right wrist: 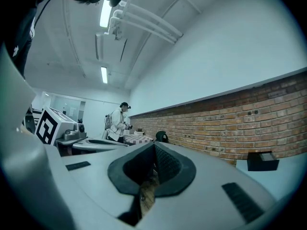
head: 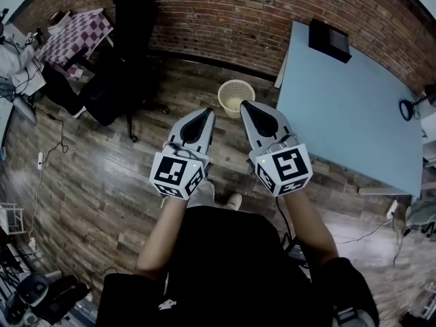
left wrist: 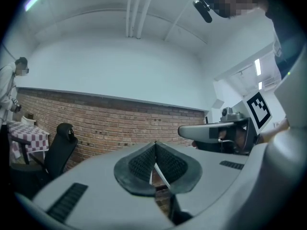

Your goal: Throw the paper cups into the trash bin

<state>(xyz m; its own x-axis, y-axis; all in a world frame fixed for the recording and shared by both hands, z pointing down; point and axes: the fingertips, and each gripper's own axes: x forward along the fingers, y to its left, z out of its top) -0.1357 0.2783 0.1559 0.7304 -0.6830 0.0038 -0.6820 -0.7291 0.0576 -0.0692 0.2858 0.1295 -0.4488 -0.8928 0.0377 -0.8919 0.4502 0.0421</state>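
A pale woven trash bin [head: 236,96] stands on the wooden floor beside the corner of a light blue table [head: 347,107]. I see no paper cup in any view. Both grippers are raised side by side above the floor, tips towards the bin. My left gripper [head: 204,116] is shut with nothing between its pads [left wrist: 144,163]. My right gripper [head: 251,107] is shut and empty too, its pads [right wrist: 163,164] pressed together. Both gripper views tilt up at the brick wall and ceiling. Each shows the other gripper alongside: the right gripper [left wrist: 216,131] and the left gripper [right wrist: 91,143].
A black box [head: 330,39] sits on the blue table's far edge. A black office chair [head: 129,39] and a checkered table [head: 71,36] stand at the back left by the brick wall. Cables [head: 41,159] lie on the floor at left. A person [right wrist: 117,121] stands far off.
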